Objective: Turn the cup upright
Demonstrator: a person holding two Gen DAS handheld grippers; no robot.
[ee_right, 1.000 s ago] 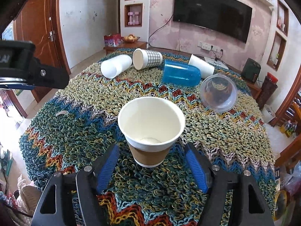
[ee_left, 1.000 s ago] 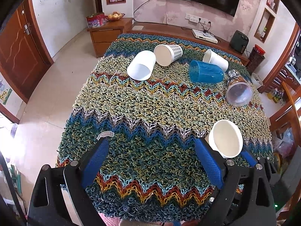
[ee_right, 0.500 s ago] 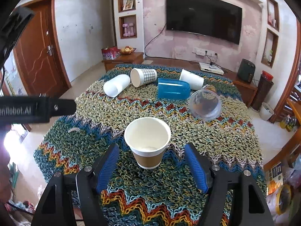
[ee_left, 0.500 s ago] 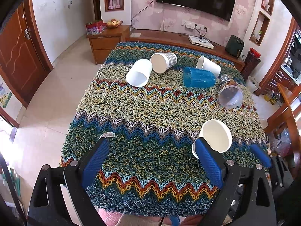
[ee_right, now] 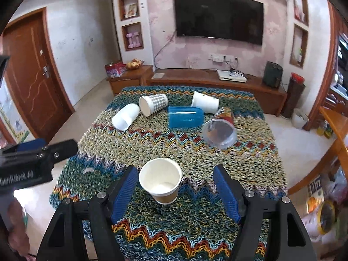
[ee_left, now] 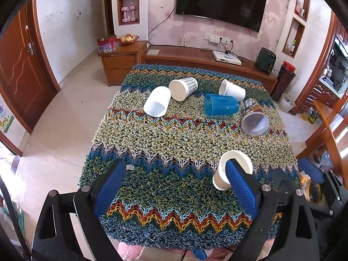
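This is a home living room. At twelve o'clock a large flat black television (ee_right: 219, 18) hangs on pink floral-papered wall, above a long low wooden media cabinet (ee_right: 215, 81) carrying a white set-top box (ee_right: 231, 75). At eleven o'clock, white wall niches hold a pair of pink dumbbells (ee_right: 133, 39) and a framed picture (ee_right: 130, 10), and a small wooden side cabinet (ee_left: 121, 59) carries a bowl of fruit (ee_left: 128, 38). At nine o'clock stands a brown panelled wooden door (ee_right: 32, 80). The floor is pale glossy tile (ee_left: 63, 117). In the middle sits a table under a shaggy zigzag-striped knitted cover (ee_left: 184, 134).
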